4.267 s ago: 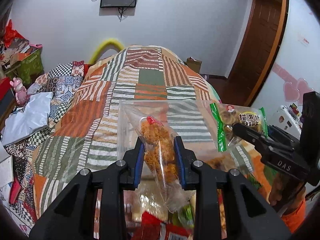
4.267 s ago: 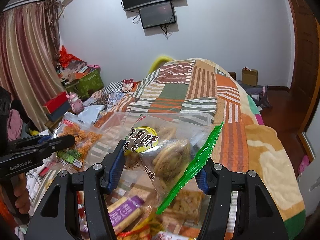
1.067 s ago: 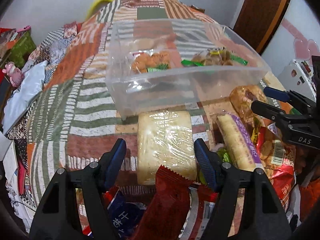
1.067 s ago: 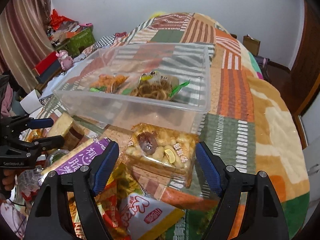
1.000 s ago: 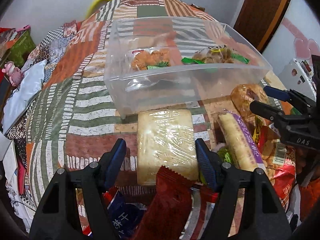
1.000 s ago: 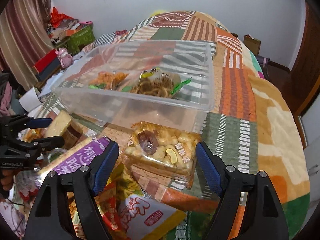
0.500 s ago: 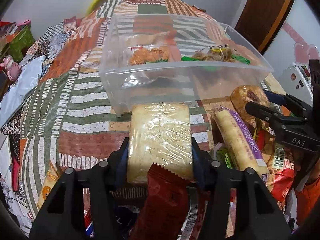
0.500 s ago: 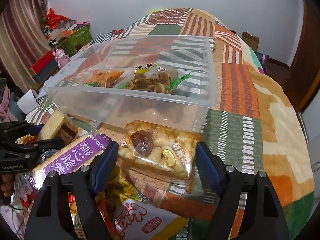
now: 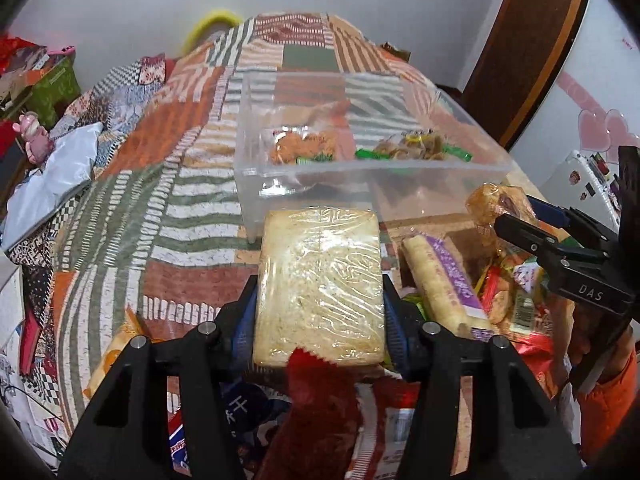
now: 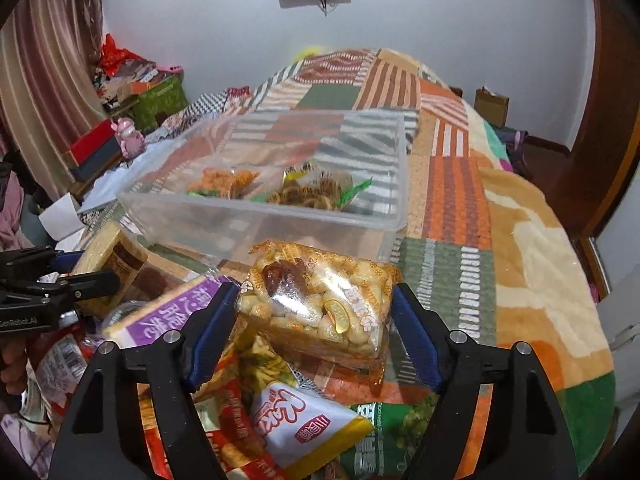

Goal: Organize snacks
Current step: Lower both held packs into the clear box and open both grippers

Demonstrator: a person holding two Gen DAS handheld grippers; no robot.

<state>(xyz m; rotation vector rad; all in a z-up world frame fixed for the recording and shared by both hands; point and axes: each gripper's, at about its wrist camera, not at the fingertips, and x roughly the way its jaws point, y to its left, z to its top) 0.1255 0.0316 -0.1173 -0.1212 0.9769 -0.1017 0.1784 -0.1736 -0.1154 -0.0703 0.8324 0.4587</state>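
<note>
My left gripper (image 9: 320, 320) is shut on a pale cake block in clear wrap (image 9: 320, 276), held just above the snack pile in front of the clear plastic bin (image 9: 360, 184). The bin holds an orange fried-snack bag (image 9: 304, 148) and a green-edged cookie bag (image 9: 412, 148). In the right wrist view my right gripper (image 10: 316, 320) grips a clear pack of puffed nut snack (image 10: 316, 304), with both blue pads against its sides, near the bin (image 10: 260, 208). The left gripper (image 10: 86, 270) with its block (image 10: 116, 252) shows at the left.
Loose snacks lie beneath both grippers: a purple-labelled long pack (image 10: 172, 312), a white and yellow bag (image 10: 304, 420), a green pea bag (image 10: 396, 436), a red wrapper (image 9: 320, 400). All rest on a patchwork blanket (image 9: 160, 208). Boxes and clutter stand at the far left.
The two bags held earlier now lie in the bin. My left jaws have closed onto the cake block and raised it. The right gripper has lifted a little with the nut snack pack.
</note>
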